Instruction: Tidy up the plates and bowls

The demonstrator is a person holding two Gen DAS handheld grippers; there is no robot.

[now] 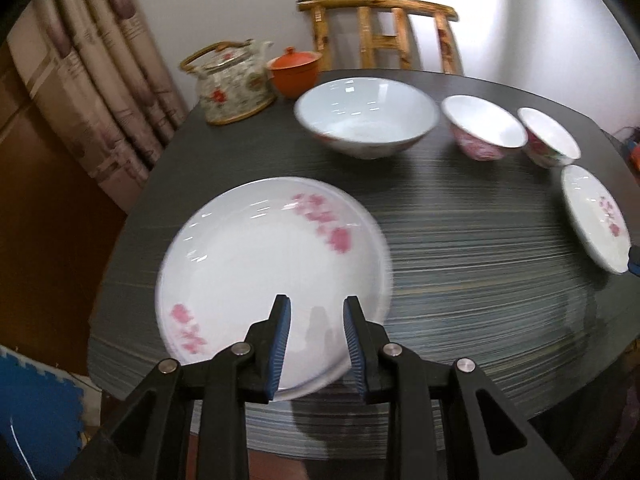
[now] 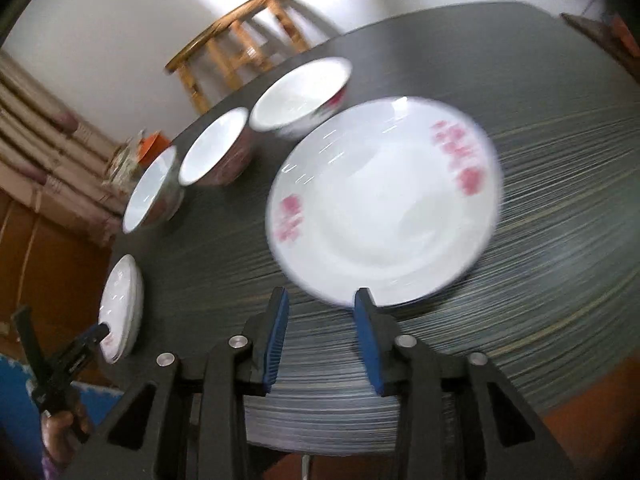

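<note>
A white plate with pink flowers (image 1: 260, 268) lies on the dark table near its front left edge. My left gripper (image 1: 316, 304) is open, its fingers over the plate's near rim. A second flowered plate (image 2: 380, 204) lies at the right; it also shows at the right edge of the left wrist view (image 1: 592, 216). My right gripper (image 2: 322, 298) is open just before that plate's near rim. A large white bowl (image 1: 364, 116) and two smaller pink-flowered bowls (image 1: 484, 128) (image 1: 548, 136) stand in a row behind.
A flowered teapot (image 1: 232, 80) and an orange lidded cup (image 1: 294, 70) stand at the table's far left corner. A wooden chair (image 1: 384, 36) stands behind the table (image 1: 460, 240). Curtains (image 1: 100, 80) hang at the left.
</note>
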